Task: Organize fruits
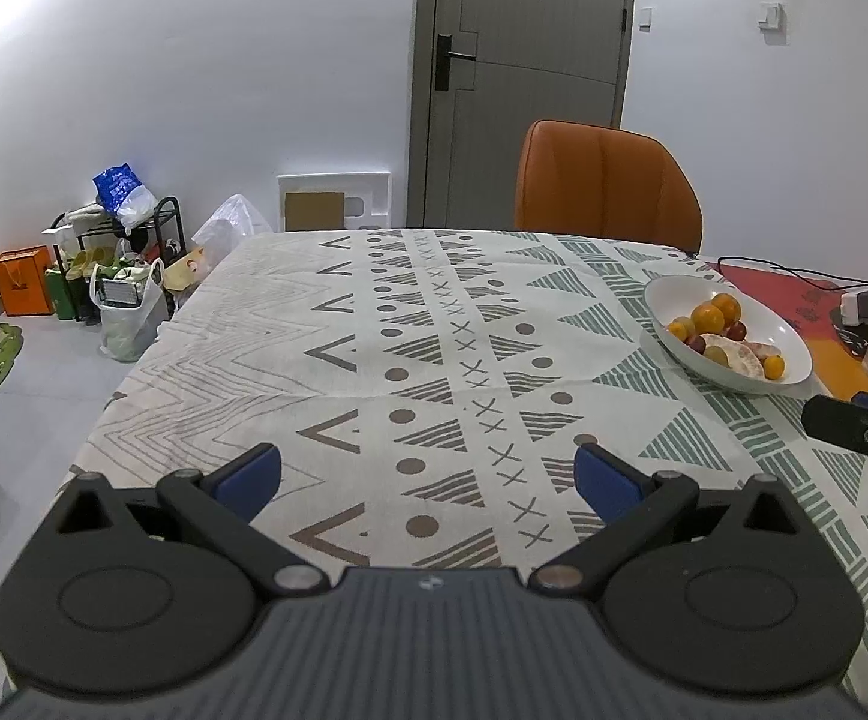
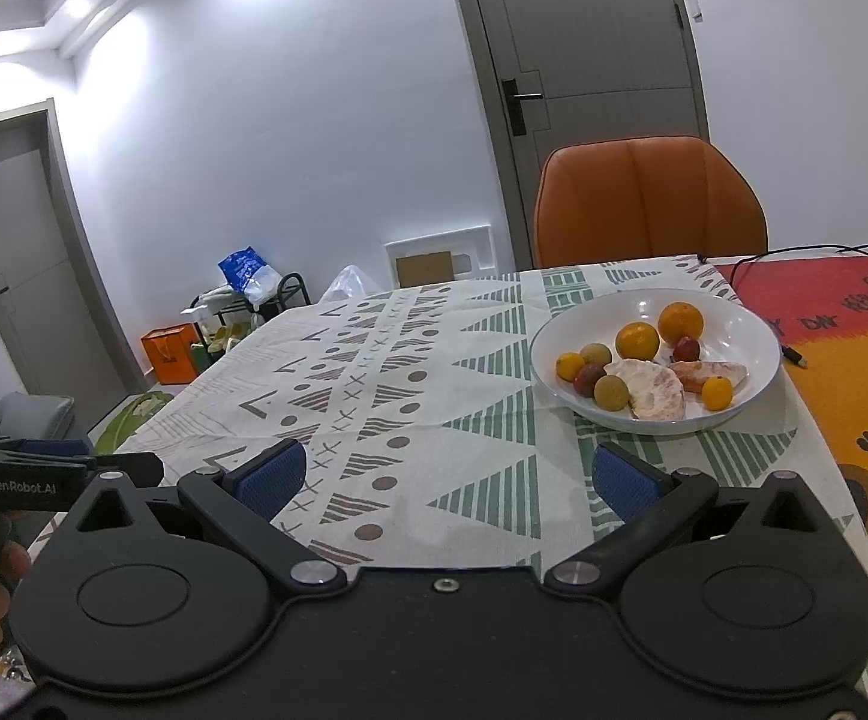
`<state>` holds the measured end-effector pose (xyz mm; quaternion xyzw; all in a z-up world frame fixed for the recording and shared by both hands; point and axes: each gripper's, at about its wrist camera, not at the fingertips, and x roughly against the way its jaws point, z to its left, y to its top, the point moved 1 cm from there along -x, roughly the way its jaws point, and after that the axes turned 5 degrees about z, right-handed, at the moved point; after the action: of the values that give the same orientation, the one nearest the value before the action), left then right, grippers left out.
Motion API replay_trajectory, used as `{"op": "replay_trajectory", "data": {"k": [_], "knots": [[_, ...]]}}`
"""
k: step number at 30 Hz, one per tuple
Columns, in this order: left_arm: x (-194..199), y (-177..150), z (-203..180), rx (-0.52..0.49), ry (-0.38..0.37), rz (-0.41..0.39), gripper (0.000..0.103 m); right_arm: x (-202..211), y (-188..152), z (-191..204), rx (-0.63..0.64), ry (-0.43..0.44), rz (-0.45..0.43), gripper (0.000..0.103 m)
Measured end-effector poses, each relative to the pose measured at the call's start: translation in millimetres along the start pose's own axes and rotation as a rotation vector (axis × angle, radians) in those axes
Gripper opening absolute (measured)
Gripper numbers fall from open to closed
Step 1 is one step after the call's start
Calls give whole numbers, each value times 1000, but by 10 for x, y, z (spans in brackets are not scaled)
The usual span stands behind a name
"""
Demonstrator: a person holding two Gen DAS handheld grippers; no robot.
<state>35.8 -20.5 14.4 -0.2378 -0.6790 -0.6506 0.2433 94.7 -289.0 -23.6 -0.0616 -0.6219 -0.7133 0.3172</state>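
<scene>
White bowl (image 2: pixel 733 324) sat right of centre in the right wrist frame, holding two oranges (image 2: pixel 637 341), small yellow, red and tan fruits, plus peeled citrus pieces (image 2: pixel 655 396). It rested on a tabletop (image 1: pixel 410 360) under a geometric patterned cloth, an orange mat (image 2: pixel 841 372) beside it. Left gripper (image 1: pixel 428 480) and right gripper (image 2: pixel 448 483) hung wide open, holding nothing, above the cloth. Orange chair (image 1: pixel 607 186) and grey door (image 1: pixel 529 78) stood behind.

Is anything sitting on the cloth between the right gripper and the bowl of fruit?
Nothing visible. Only bare patterned tablecloth lies between the open right gripper and the white bowl ahead to its right.
</scene>
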Motion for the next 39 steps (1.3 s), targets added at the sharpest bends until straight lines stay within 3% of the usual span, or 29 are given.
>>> {"op": "replay_trajectory", "data": {"k": [39], "knots": [[90,74,-3,-9,-10,-19,103,47,43,2,10,-10,-9,103]]}}
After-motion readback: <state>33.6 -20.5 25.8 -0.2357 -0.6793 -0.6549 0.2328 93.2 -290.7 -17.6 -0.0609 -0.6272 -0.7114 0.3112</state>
